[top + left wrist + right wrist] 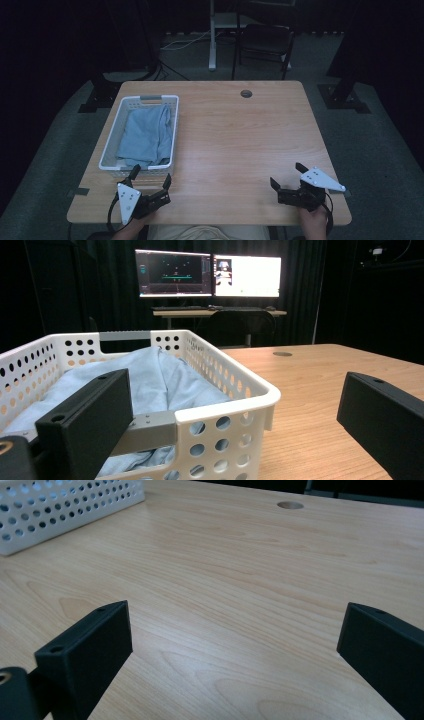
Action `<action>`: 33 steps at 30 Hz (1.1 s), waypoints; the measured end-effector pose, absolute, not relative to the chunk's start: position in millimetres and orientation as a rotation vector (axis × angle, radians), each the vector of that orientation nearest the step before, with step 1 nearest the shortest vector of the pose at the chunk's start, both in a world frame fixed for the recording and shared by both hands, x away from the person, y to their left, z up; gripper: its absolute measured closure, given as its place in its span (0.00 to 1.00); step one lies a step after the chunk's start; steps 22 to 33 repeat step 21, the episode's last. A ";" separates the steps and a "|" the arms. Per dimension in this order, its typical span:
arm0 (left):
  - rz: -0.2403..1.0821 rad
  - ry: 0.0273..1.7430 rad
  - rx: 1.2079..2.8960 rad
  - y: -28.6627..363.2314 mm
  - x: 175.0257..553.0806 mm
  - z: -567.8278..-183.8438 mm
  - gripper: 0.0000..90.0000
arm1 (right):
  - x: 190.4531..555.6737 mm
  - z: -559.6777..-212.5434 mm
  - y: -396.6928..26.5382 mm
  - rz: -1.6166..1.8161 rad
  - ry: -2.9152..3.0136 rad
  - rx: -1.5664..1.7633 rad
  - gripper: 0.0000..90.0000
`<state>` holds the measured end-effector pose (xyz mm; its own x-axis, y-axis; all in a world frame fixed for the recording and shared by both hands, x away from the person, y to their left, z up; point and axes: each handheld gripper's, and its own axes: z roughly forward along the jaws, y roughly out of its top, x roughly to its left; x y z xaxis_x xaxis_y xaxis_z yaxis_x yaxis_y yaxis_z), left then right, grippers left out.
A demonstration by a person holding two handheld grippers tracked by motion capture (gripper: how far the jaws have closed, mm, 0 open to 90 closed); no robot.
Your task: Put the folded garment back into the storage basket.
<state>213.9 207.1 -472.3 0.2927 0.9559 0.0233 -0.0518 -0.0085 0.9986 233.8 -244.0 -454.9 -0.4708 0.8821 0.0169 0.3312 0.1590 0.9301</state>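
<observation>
On the tabletop (240,135), blue cloth (146,135) lies inside white basket (107,150), far-left side. Left tool (152,182) wide open, empty, just before basket's near wall; right tool (289,175) wide open, empty, well apart. Risk: left tool catching the rim, shoving the light basket.

The basket (111,134) is showing white, its walls dotted with rows of round holes, and a grey strip is running along its near rim. The cloth (145,136) inside is looking pale blue, perhaps blue-grey in this dim light, with no print. The table (235,135) is wearing a light wood grain. Both the left gripper (150,176) and the right gripper (286,175) are showing black jaws under grey plates.
</observation>
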 end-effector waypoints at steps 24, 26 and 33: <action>1.022 0.944 1.308 207.1 213.7 -472.4 0.03 | 233.8 -463.9 -243.0 1.316 1.806 1.169 0.01; 1.022 0.944 1.308 207.1 213.7 -472.4 0.03 | 233.8 -463.9 -243.0 1.316 1.806 1.169 0.01; 1.022 0.944 1.308 207.1 213.7 -472.4 0.03 | 233.8 -463.9 -243.0 1.316 1.806 1.169 0.01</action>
